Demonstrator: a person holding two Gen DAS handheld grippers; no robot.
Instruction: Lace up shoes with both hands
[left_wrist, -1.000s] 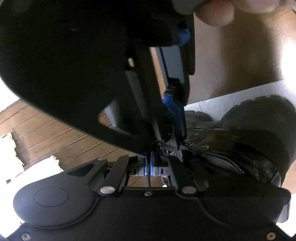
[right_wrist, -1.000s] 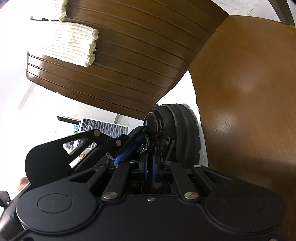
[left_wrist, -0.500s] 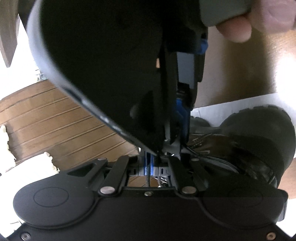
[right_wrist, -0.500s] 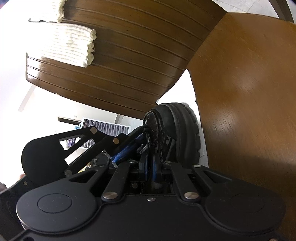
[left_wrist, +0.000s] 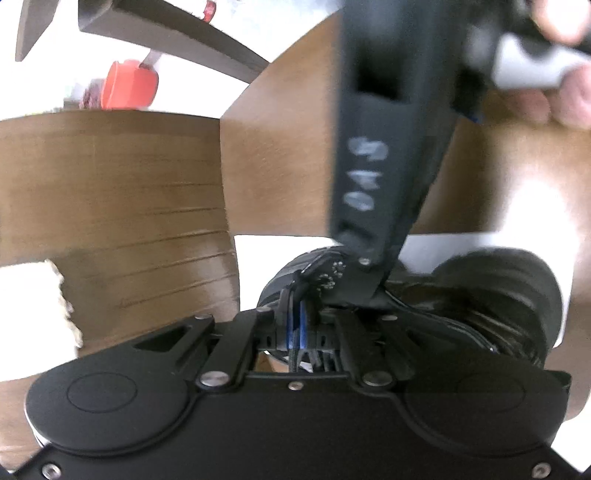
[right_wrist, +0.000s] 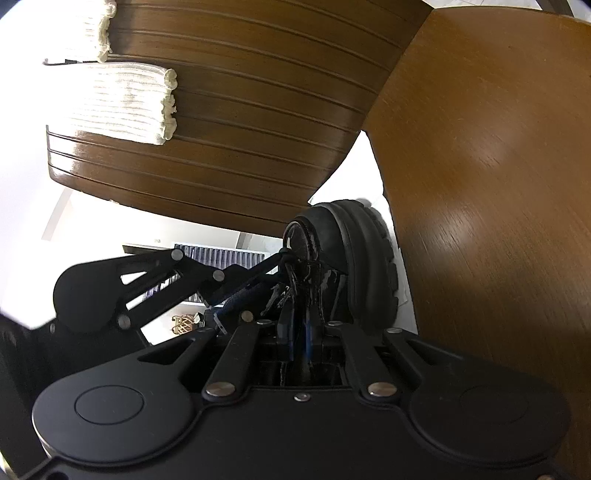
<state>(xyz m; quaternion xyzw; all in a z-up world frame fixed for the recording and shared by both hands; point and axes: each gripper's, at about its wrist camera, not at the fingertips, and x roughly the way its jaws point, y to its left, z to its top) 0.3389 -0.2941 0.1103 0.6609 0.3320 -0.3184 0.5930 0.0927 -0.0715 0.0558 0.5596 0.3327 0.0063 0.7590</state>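
Note:
A black boot (left_wrist: 498, 295) with a thick lugged sole (right_wrist: 369, 258) lies on a white sheet (left_wrist: 443, 251) on the wooden table. My left gripper (left_wrist: 297, 326) is shut, and a thin black shoelace (left_wrist: 293, 356) runs between its blue pads. My right gripper (right_wrist: 298, 330) is shut close against the boot's laced front, with dark lace strands (right_wrist: 295, 280) at its pads. The right tool's black housing (left_wrist: 373, 158) crosses the left wrist view from the top right, held by a hand (left_wrist: 569, 99). The left tool's linkage (right_wrist: 173, 284) reaches in from the left toward the boot.
Folded white towels (right_wrist: 125, 103) lie on a grooved dark wooden panel (right_wrist: 240, 122); one towel edge (left_wrist: 33, 302) shows at the left. A smooth brown tabletop (right_wrist: 480, 184) fills the right. A red container (left_wrist: 129, 85) stands far back.
My left gripper has drawn back and up from the boot, still shut on the lace, and rolled. In the right wrist view it has slid left. The right gripper has stayed put.

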